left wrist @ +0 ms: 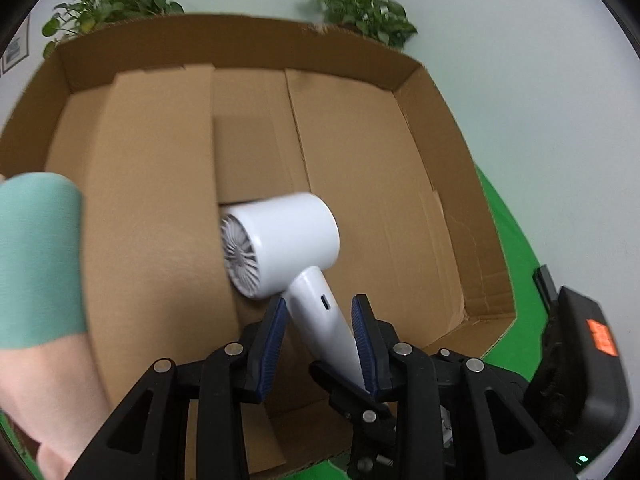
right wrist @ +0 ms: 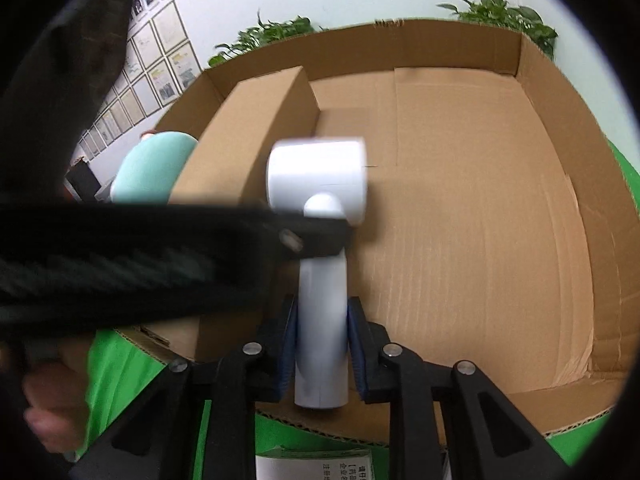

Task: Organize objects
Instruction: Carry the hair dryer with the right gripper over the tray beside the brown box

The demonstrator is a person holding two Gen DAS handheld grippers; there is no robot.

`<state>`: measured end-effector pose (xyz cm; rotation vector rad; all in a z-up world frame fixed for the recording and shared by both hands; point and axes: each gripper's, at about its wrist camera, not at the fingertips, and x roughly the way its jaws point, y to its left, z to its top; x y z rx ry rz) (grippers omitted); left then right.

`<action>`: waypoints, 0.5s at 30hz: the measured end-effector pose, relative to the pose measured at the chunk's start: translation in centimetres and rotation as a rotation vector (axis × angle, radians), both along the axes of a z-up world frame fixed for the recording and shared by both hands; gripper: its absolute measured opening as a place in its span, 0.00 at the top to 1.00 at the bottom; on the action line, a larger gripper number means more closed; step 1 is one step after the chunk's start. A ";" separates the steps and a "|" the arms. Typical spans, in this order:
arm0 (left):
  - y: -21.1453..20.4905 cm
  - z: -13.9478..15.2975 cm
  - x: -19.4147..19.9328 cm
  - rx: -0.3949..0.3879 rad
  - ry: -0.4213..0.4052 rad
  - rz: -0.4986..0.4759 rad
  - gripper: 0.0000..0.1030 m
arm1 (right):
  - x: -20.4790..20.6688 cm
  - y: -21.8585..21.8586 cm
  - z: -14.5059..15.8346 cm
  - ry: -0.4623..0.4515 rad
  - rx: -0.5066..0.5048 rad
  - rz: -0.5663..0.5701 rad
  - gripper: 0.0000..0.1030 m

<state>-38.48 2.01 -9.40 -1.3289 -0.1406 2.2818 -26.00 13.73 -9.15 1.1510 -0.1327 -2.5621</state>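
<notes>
1. Hair dryer, white plastic with a short round barrel and a straight handle (left wrist: pixel 298 240), is hanging over the floor of a large open brown cardboard box (left wrist: pixel 400 184), with its finned rear grille facing left in the left wrist view.
2. At the far left of that view a bare forearm in a mint-green sleeve (left wrist: pixel 38 256) is showing, just beside a tall brown cardboard insert (left wrist: pixel 156 208) that is standing inside the box along its left side.
3. Left gripper (left wrist: pixel 320 344), black with blue ribbed pads, is pinching the dryer's handle; its fingers (left wrist: pixel 366 348) are sitting closed against the handle on both sides.
4. To the right of it, the black body of the other tool with an orange sticker (left wrist: pixel 600 336) is showing at the picture's edge, over the green worktop (left wrist: pixel 516 256).
5. In the right wrist view, the left tool is crossing from the left as a blurred black bar whose tip is clamping the handle just under the barrel.
6. Right gripper (right wrist: pixel 322 352) is gripping the lower end of the same handle, its blue-padded fingers (right wrist: pixel 356 356) pressing on it from either side.
7. Two leafy green potted plants (right wrist: pixel 508 12) are standing behind the box's far wall, against a pale wall.
</notes>
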 end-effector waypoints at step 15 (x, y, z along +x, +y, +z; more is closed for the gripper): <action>-4.1 1.5 1.2 0.040 0.045 0.050 0.70 | 0.4 -1.3 0.7 -0.040 0.074 0.009 0.70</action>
